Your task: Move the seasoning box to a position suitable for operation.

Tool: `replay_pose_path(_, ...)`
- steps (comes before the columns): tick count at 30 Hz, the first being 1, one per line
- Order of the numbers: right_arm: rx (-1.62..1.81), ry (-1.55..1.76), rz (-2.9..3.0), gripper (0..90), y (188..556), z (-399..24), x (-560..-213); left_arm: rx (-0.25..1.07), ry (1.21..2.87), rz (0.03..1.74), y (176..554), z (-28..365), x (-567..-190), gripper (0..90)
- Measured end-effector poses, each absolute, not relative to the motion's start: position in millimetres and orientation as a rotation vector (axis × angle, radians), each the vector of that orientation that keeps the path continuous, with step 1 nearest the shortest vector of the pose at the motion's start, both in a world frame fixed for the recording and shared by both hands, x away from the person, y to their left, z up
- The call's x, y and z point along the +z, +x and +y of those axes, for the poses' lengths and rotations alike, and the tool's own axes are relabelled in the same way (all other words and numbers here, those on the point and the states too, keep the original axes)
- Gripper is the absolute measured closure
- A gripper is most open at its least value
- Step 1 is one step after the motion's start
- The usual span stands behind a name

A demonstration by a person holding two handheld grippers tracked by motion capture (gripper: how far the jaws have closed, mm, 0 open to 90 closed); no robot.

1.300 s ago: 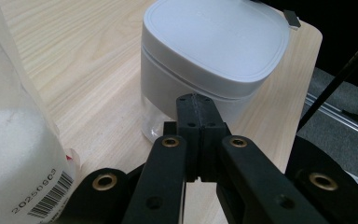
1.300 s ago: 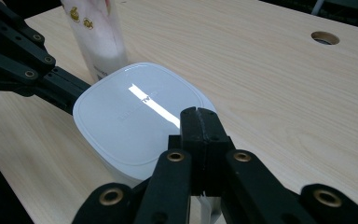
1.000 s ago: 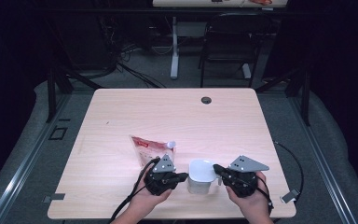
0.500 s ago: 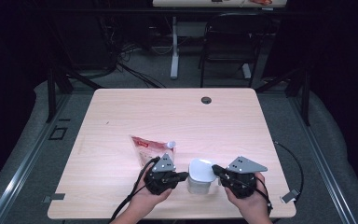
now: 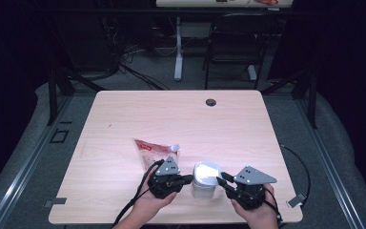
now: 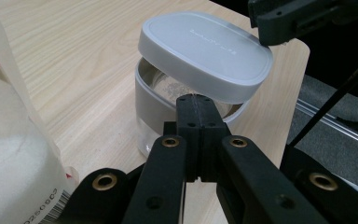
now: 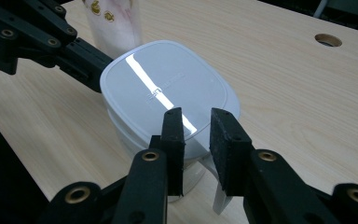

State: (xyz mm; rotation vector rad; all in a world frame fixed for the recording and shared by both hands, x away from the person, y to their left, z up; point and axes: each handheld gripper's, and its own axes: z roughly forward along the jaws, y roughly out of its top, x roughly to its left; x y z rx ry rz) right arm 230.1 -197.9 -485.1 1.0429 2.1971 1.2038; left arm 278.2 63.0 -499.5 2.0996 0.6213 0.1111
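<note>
High view: jar (image 5: pixel 204 183) sits near the bench (image 5: pixel 171 114) front edge between my hands. My left gripper (image 6: pixel 196 109), jaws clenched, steadies its rim; my right gripper (image 7: pixel 196 122) has just been opening, freeing the tilted lid (image 6: pixel 205 51) (pouch (image 5: pixel 153 151) waits nearby).

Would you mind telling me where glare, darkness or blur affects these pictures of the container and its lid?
Right gripper view: a bright streak of glare crosses the lid, washing out its embossed lettering. Left gripper view: the lid is evenly lit and sharp, while the pouch at the left edge is close and soft. High view: the table is well lit, the room behind is nearly black, and the container looks small and slightly blown out.
</note>
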Motion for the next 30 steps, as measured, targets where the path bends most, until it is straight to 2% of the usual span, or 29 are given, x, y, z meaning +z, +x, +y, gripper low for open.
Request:
replay_pose_path(7, 1.23, 1.041, 2.173, 69.6, 225, -199, -488, 0.107, 2.105, 0.614, 278, 61, -498, 90.0)
replay_pose_path(9, 1.237, 1.046, 2.161, 65.8, 224, -199, -489, 0.111, 2.097, 0.612, 278, 60, -498, 90.0)
replay_pose_path(10, 1.24, 1.042, 2.159, 61.1, 222, -199, -489, 0.114, 2.1, 0.609, 278, 60, -497, 90.0)
replay_pose_path(17, 1.226, 1.009, 2.186, 50.4, 218, -192, -495, 0.112, 2.09, 0.599, 276, 59, -493, 90.0)
replay_pose_path(30, 1.163, 0.974, 2.177, 36.1, 221, -186, -504, 0.108, 2.083, 0.586, 275, 59, -489, 90.0)
